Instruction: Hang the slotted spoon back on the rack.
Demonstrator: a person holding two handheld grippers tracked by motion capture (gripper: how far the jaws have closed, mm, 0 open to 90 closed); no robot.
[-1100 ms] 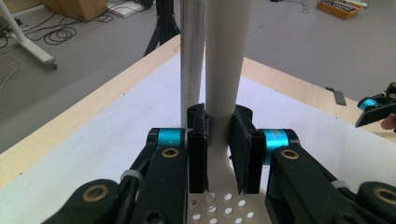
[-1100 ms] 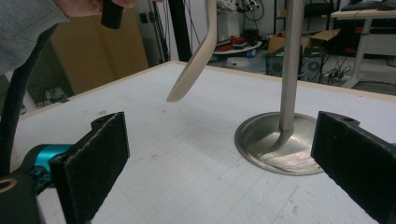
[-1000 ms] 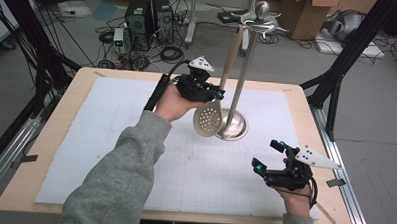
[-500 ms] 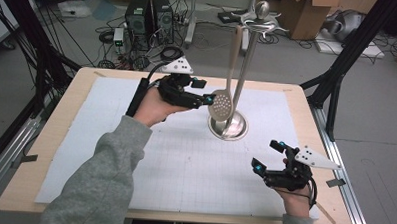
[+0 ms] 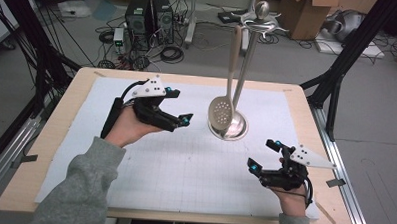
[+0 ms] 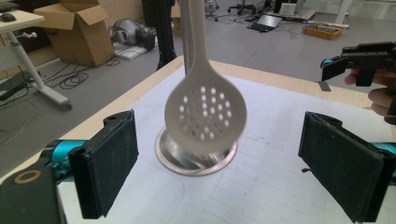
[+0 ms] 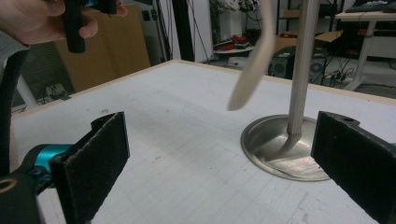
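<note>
On the stand (image 5: 242,68) hangs the slotted spoon (image 5: 221,114), free. Left gripper (image 5: 178,120): jaws just opened wide, nothing between them. Right gripper (image 5: 263,155): jaws apart, empty.

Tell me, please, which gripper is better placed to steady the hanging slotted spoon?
Left: the left gripper is open beside the slotted spoon, facing it. The right gripper sits farther off, near the table's front edge.

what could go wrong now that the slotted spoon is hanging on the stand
The slotted spoon hangs free from the stand and looks blurred in both gripper views, so it may be swinging and could slip off its hook. The left tool, whose jaws have just been opening with nothing between them, sits close beside the spoon; a careless move could knock it. A hard bump might also tip the stand on its round base.
</note>
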